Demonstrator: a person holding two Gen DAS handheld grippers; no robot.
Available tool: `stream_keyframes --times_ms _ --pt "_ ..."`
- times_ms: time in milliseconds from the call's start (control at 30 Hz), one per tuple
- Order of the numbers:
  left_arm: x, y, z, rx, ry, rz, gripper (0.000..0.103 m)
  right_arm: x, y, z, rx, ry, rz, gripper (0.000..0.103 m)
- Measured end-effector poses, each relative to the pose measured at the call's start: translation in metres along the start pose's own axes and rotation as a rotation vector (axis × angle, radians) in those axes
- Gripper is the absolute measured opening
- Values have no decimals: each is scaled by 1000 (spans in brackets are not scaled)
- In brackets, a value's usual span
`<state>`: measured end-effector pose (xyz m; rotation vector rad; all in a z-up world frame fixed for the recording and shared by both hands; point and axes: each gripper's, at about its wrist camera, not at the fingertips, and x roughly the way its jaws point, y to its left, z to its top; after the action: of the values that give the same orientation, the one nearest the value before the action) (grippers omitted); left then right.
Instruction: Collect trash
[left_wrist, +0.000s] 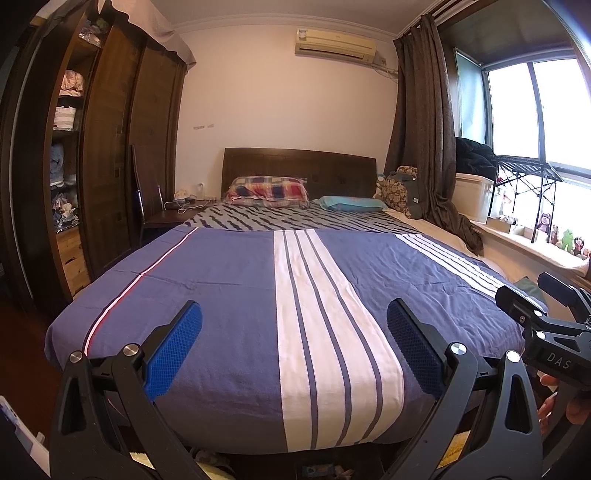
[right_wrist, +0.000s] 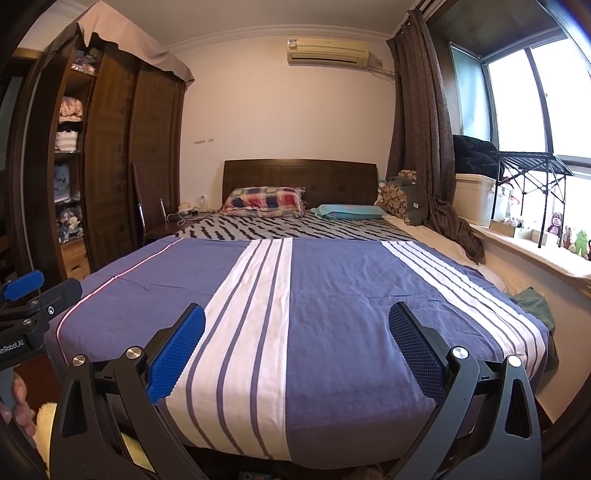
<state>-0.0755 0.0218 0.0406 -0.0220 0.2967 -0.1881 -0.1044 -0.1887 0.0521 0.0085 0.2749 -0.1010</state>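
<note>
Bed (left_wrist: 229, 295): filled most of both views, covered by a blue quilt with white stripes; a black-and-grey patterned sheet showed near the dark wooden headboard (left_wrist: 299, 166).
Wardrobe (left_wrist: 110, 147): stood along the left wall, dark wood, one section open with folded clothes on its shelves.
Curtain (left_wrist: 424, 122): hung brown beside the window, its lower end spilling toward the bed's far right edge.
Air conditioner (left_wrist: 335, 43): mounted high on the back wall.
Pillows: a plaid pillow (left_wrist: 267, 190) lay against the headboard, a teal pillow (left_wrist: 352, 204) just beside it to the right.
Left hand-held gripper (left_wrist: 293, 343): held above the foot of the bed, blue pads spread wide, nothing between them.
Right hand-held gripper (right_wrist: 297, 345): likewise over the foot of the bed, pads spread wide and empty; seen at the right edge of the left wrist view.
Green cloth (right_wrist: 533, 301): crumpled at the bed's right edge, near the windowsill.
Trash: small unclear items lay on the floor under the foot of the bed (left_wrist: 325, 470); I could not tell what they were.
</note>
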Motion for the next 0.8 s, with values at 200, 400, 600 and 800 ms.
stream_keyframes --times_ms 200,400,600,800 --pt "-3 0 1 -1 -9 -3 95 -2 1 1 -4 -3 -2 100" --pt "-3 1 1 -5 -8 -5 95 0 5 2 -9 -2 -2 100" --pt "-2 1 1 -9 -3 -8 95 0 5 1 -10 0 -2 100" --pt "-2 2 1 -10 -3 -9 95 1 4 0 -10 3 -3 100"
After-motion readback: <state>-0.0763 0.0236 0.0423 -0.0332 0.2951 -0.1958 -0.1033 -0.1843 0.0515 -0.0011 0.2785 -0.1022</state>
